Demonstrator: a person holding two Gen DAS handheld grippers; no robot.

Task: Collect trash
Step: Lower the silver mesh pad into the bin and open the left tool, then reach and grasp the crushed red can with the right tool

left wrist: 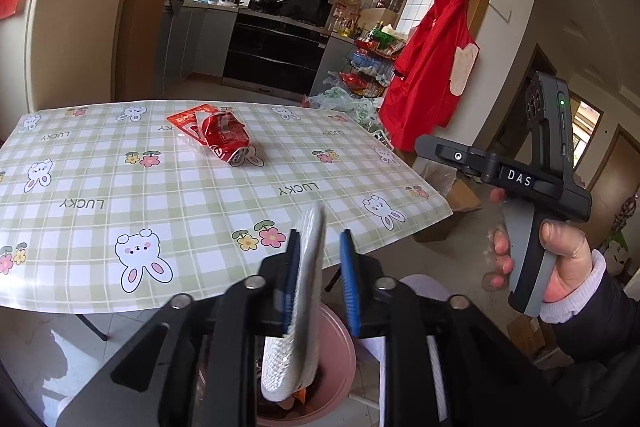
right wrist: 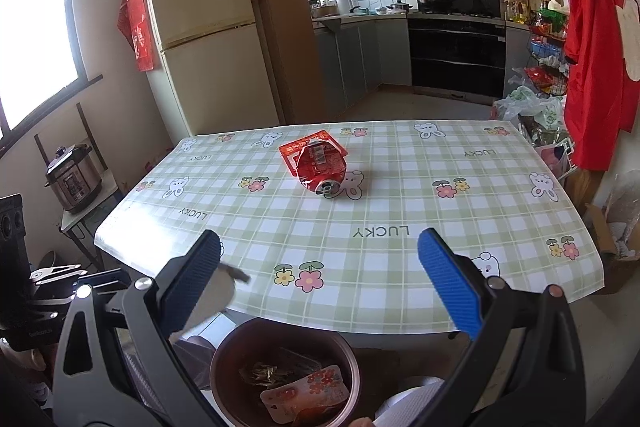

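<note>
A crushed red can [left wrist: 226, 141] lies on a flat red wrapper [left wrist: 184, 117] in the far middle of the checked tablecloth [left wrist: 120, 187]; both also show in the right wrist view, the can [right wrist: 322, 167] and the wrapper [right wrist: 294, 147]. My left gripper [left wrist: 322, 259] hangs over the pink bin [left wrist: 336, 359] below the table's near edge. A silvery wrapper [left wrist: 304, 299] hangs between its blue pads, against the left pad, with a gap to the right pad. My right gripper [right wrist: 320, 275] is open and empty above the bin [right wrist: 224, 351], which holds wrappers.
A fridge [right wrist: 200, 27] stands left of the table, a rice cooker [right wrist: 74, 179] on a low stand. A red apron [left wrist: 432, 67] hangs at the right above plastic bags [right wrist: 528, 103] and cardboard boxes [left wrist: 456, 203]. The kitchen with its stove lies beyond.
</note>
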